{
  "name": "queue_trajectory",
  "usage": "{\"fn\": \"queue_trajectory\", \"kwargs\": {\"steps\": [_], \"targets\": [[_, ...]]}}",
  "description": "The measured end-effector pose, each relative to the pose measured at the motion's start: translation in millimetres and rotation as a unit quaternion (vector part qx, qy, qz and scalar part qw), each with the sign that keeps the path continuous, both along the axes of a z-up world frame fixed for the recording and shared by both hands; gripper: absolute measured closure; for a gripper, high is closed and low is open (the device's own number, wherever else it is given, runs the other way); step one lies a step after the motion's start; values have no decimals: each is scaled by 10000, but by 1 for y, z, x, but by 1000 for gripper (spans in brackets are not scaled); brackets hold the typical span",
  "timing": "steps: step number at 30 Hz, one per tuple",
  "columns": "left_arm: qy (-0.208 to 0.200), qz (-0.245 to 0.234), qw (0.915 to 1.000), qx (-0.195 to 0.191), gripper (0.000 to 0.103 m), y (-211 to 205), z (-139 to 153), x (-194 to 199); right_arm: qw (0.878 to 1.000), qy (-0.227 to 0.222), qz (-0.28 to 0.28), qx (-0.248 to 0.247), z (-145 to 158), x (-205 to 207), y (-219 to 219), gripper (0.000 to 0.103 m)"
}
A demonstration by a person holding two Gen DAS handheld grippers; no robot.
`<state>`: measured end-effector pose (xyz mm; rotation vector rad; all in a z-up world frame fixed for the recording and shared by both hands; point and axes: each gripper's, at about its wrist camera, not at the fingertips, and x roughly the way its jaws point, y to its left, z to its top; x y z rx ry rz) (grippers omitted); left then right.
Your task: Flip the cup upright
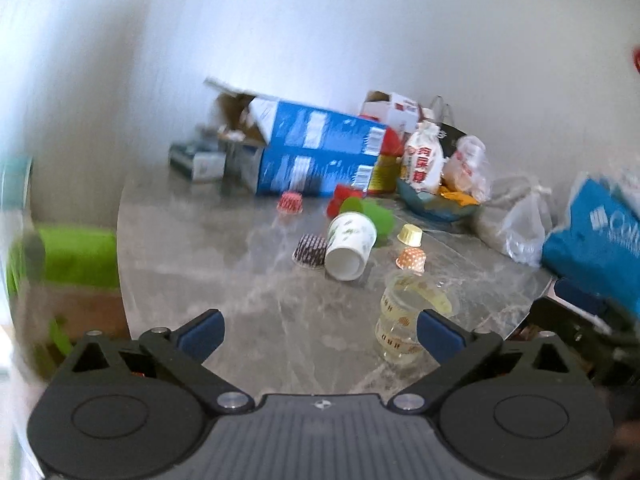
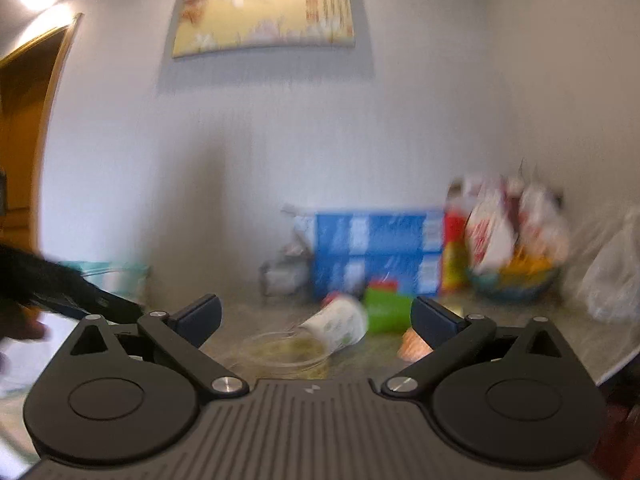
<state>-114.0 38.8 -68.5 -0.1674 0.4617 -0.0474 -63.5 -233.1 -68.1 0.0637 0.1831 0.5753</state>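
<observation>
A white paper cup (image 1: 350, 244) with a green leaf print lies on its side on the grey marble table (image 1: 240, 300), mouth toward me. It also shows in the right wrist view (image 2: 338, 326), blurred, still on its side. My left gripper (image 1: 320, 330) is open and empty, well short of the cup. My right gripper (image 2: 316, 318) is open and empty, with the cup lying beyond its fingers.
A clear plastic cup (image 1: 404, 320) of yellowish liquid stands near the left gripper's right finger. Small cupcake liners (image 1: 412, 258), a green cup (image 1: 376, 212), blue cartons (image 1: 316, 160), a snack bowl (image 1: 440, 200) and plastic bags (image 1: 520, 224) crowd the back. The table edge curves at left.
</observation>
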Motion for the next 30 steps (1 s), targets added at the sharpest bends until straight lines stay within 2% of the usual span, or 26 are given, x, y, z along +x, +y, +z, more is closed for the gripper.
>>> {"fn": "queue_trajectory", "kwargs": {"steps": [2, 5, 6, 9, 13, 17, 22, 30], "targets": [[1, -76, 9998, 194, 0, -9, 8, 1, 9975, 687, -2, -188, 16, 7, 1, 1], [-52, -153, 9994, 309, 0, -21, 21, 0, 9903, 1328, -103, -389, 27, 13, 2, 1], [-65, -154, 9993, 345, 0, -25, 25, -1, 9890, 1421, -102, -408, 29, 13, 1, 1], [148, -258, 9987, 417, 0, -37, 31, 0, 9877, 1482, -140, -478, 32, 11, -1, 1], [245, -375, 9990, 68, 0, -44, 35, -4, 9843, 1662, -96, -592, 35, 7, -2, 1], [419, -277, 9985, 212, 0, -53, 40, -4, 9824, 1738, -72, -686, 38, 7, -7, 1], [502, -204, 9984, 187, 0, -53, 45, 1, 9831, 1680, -31, -727, 47, 10, -9, 1], [558, -72, 9975, 437, 0, -54, 45, 6, 9817, 1818, 122, -560, 43, 20, -11, 1]]}}
